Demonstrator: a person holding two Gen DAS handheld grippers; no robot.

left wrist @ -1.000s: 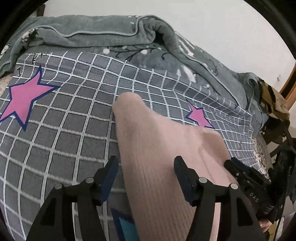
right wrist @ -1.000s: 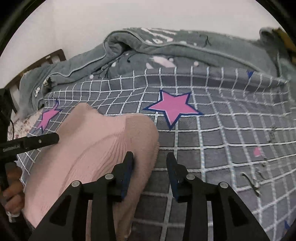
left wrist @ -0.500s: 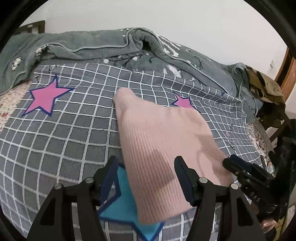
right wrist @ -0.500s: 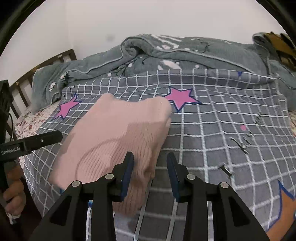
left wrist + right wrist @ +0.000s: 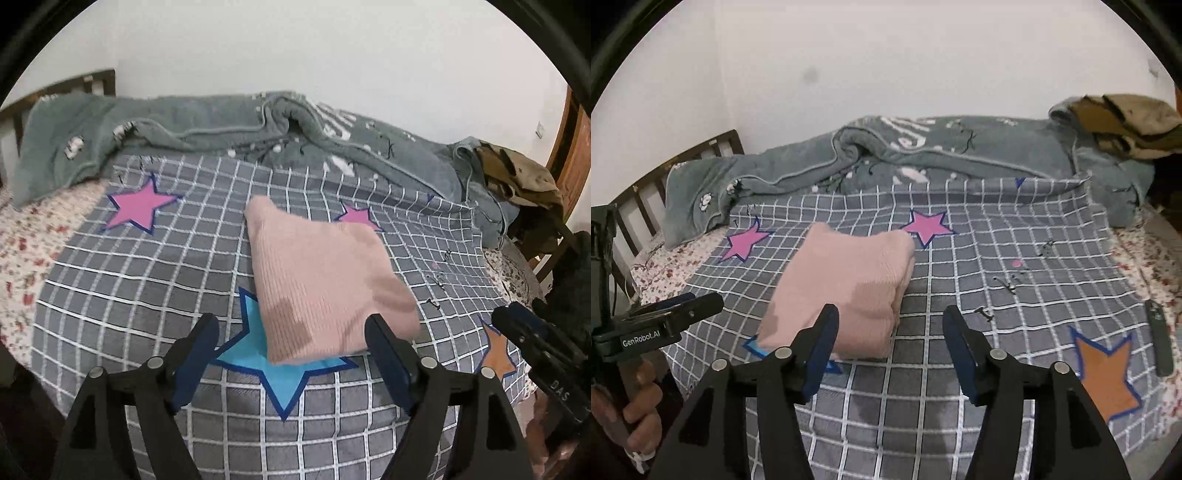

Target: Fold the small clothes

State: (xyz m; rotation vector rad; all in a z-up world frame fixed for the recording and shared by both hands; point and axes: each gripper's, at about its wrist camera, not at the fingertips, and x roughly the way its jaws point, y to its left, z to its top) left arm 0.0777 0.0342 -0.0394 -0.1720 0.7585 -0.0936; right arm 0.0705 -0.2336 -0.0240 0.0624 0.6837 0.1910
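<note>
1. A bed under a grey white-checked blanket with coloured stars (image 5: 140, 280) fills both views.
2. A rumpled grey-green fleece blanket (image 5: 960, 155) lies along its 12 o'clock edge.
3. The folded pink ribbed knit garment (image 5: 317, 280) rests flat mid-bed, overlapping a blue star (image 5: 280, 373) at its 6 o'clock edge.
4. The left tool (image 5: 291, 343) hangs above the bed, jaws opening, nothing between them, the garment beyond.
5. The right tool (image 5: 890, 339), at the garment's 4 o'clock, is likewise opening and empty.
</note>
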